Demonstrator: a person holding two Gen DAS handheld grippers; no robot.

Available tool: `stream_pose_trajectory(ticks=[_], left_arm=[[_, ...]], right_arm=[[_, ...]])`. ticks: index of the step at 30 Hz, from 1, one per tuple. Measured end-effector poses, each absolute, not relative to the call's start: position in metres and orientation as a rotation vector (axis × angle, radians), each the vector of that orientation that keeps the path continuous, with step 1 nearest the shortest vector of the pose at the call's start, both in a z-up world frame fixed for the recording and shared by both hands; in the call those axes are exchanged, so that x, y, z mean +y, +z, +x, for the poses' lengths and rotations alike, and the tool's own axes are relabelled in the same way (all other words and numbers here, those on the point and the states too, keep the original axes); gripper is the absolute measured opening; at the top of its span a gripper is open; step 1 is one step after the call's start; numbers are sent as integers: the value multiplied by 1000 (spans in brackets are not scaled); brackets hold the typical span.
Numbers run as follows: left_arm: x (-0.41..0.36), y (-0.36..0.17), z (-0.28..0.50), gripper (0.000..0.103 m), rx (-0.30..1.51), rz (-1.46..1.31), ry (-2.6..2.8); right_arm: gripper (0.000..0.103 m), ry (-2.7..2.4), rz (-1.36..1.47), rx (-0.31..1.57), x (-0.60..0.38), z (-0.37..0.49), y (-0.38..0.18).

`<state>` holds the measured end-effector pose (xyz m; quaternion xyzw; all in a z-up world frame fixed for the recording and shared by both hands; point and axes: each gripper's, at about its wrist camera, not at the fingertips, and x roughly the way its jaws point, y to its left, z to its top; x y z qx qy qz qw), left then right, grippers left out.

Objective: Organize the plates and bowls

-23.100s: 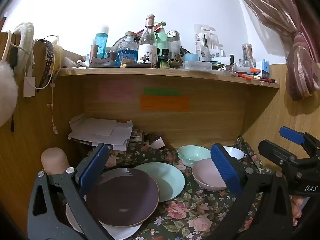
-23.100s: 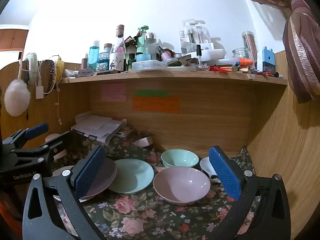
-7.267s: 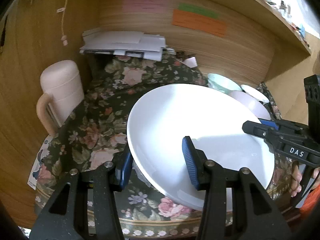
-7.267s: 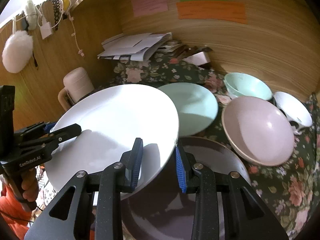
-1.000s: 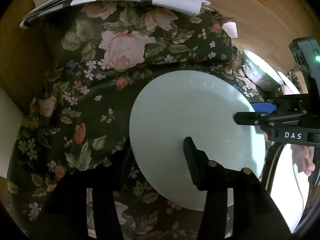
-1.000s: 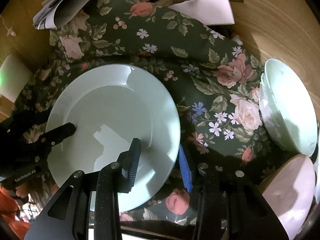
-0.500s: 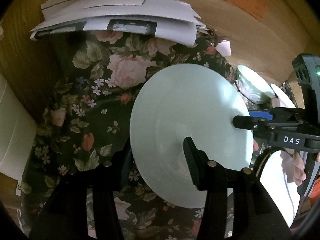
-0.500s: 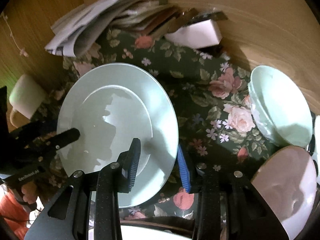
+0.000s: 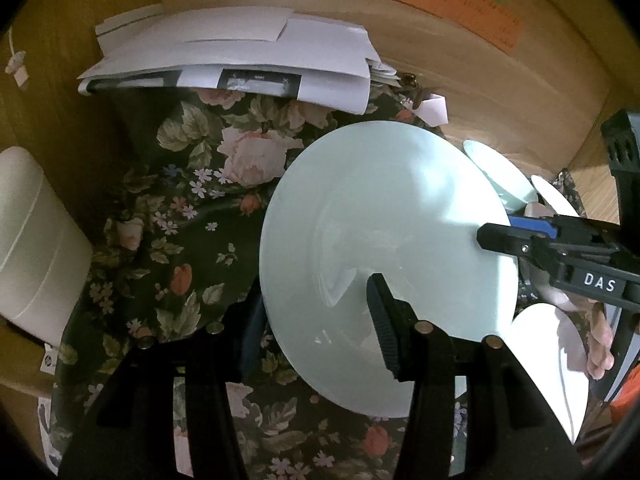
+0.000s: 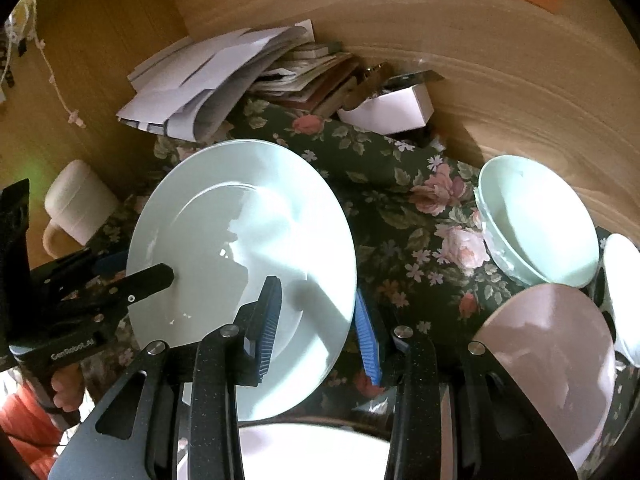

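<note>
A pale green plate (image 9: 384, 216) (image 10: 240, 240) is held up off the floral cloth by both grippers. My left gripper (image 9: 316, 320) is shut on its left rim. My right gripper (image 10: 318, 324) is shut on its right rim and shows in the left wrist view (image 9: 520, 236). A white plate (image 9: 552, 356) (image 10: 312, 452) lies below at the near edge. A green bowl (image 10: 536, 220), a pink bowl (image 10: 552, 356) and a small white bowl (image 10: 624, 288) sit on the right.
A pile of papers (image 9: 240, 60) and a small white box (image 10: 392, 112) lie against the wooden back wall. A cream mug (image 9: 32, 240) (image 10: 76, 208) stands at the left wall. The floral cloth (image 9: 168, 216) covers the desk.
Both grippers have lifted the green plate off the cloth and drawn it toward the near edge. The view has pulled back, showing more of the papers and bowls.
</note>
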<state>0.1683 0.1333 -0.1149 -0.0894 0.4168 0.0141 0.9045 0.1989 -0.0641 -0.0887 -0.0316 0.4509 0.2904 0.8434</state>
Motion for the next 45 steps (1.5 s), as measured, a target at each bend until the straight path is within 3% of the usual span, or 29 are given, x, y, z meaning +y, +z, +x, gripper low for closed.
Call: stream_pose_trajectory(ticks=[45], left_arm=[[30,-78,111,49,774,-125,-76]], right_arm=[[28,523,59,849,-152,115,-74]])
